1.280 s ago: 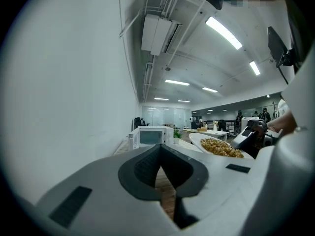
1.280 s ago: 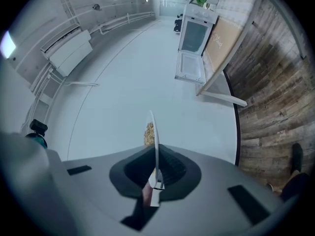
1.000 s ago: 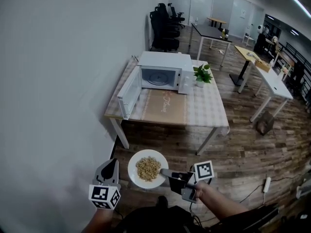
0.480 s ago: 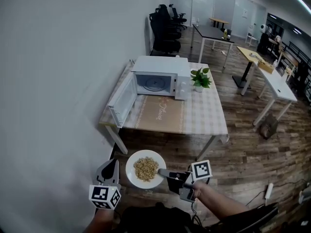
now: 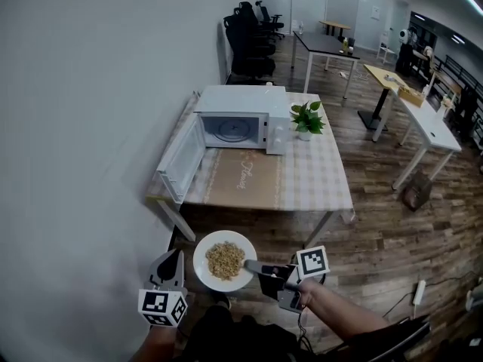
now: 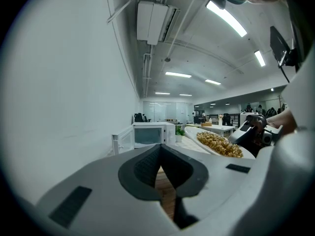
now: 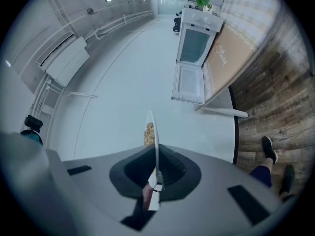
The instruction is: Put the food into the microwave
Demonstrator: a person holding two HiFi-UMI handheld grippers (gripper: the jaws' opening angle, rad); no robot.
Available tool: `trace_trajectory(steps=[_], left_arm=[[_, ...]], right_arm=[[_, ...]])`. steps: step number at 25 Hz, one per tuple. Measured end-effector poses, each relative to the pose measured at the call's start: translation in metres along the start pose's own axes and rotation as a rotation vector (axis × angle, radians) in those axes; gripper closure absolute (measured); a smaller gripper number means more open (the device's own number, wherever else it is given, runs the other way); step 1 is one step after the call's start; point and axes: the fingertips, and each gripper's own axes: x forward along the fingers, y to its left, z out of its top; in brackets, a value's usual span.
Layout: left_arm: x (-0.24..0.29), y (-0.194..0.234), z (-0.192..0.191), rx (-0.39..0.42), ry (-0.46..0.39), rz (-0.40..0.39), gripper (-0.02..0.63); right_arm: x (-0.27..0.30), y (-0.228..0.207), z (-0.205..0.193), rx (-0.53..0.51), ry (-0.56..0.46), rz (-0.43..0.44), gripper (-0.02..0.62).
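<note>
The right gripper (image 5: 253, 265) is clenched on the near rim of the white plate (image 5: 204, 272), holding it level in the air above the wooden floor (image 5: 377, 240). The food (image 5: 226, 259), a golden-brown heap, sits in the middle of it. From the right gripper view the plate (image 7: 153, 141) shows edge-on between the jaws of the right gripper (image 7: 155, 178), so only a sliver of the food (image 7: 148, 132) peeks past the rim.

The left gripper (image 5: 172, 259) hovers just beside the plate's other edge without touching it. In its own view the left gripper (image 6: 160, 168) has its jaws together at the tips with nothing between them (bare floor shows through the gap lower down).

Well ahead, the microwave (image 5: 241, 118) stands on the surface (image 5: 321, 179), its door (image 5: 179, 159) swung wide to the left and the cavity open. A potted plant (image 5: 305, 118) stands just beside its right side.

Both of the person's arms are cut off at the bottom edge of the head view. What kind of food it is I can't make out.
</note>
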Motion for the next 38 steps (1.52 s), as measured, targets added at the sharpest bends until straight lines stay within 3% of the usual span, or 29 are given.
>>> trace_trajectory(steps=[10, 22, 34, 38], left_arm=[[0.055, 0.031, 0.005, -0.014, -0.025, -0.034, 0.598], [0.121, 0.078, 0.018, 0.033, -0.026, -0.079, 0.598], [0.183, 0.106, 0.043, 0.038, -0.052, -0.204, 0.598], [0.198, 0.108, 0.044, -0.005, -0.055, -0.274, 0.598]], right_arm=[[0.027, -0.009, 0.049, 0.012, -0.043, -0.021, 0.577], [0.069, -0.034, 0.122, 0.051, -0.079, -0.049, 0.577], [0.104, -0.045, 0.197, 0.071, -0.215, -0.085, 0.577], [0.109, -0.050, 0.217, 0.077, -0.271, -0.130, 0.577]])
